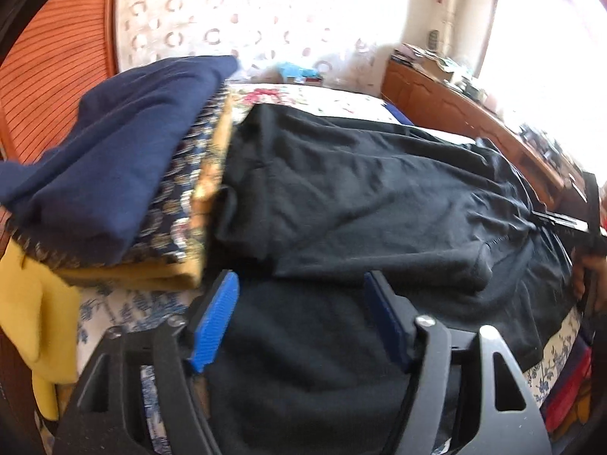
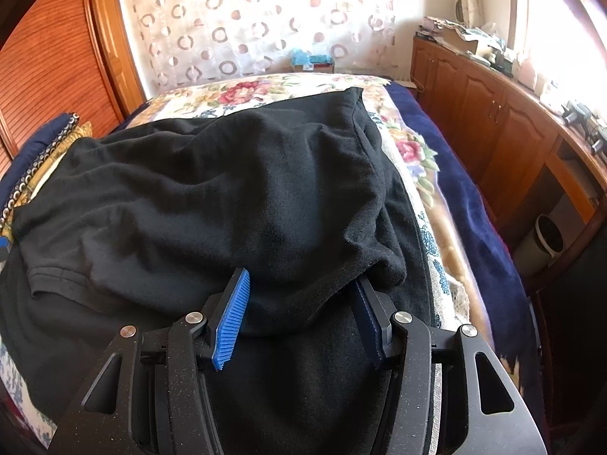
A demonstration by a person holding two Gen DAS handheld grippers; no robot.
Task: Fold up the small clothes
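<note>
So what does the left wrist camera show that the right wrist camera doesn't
Only the left wrist view shows the whole stack of folded clothes, navy blue cloth on top, patterned and mustard-yellow layers beneath, plus the right gripper at the garment's far edge. Only the right wrist view shows the dark blue blanket along the bedside and a white cylindrical bin under the wooden cabinets. Both show the black knit garment spread over the floral bed cover, with each view's own gripper open above it, as with the left gripper.
</note>
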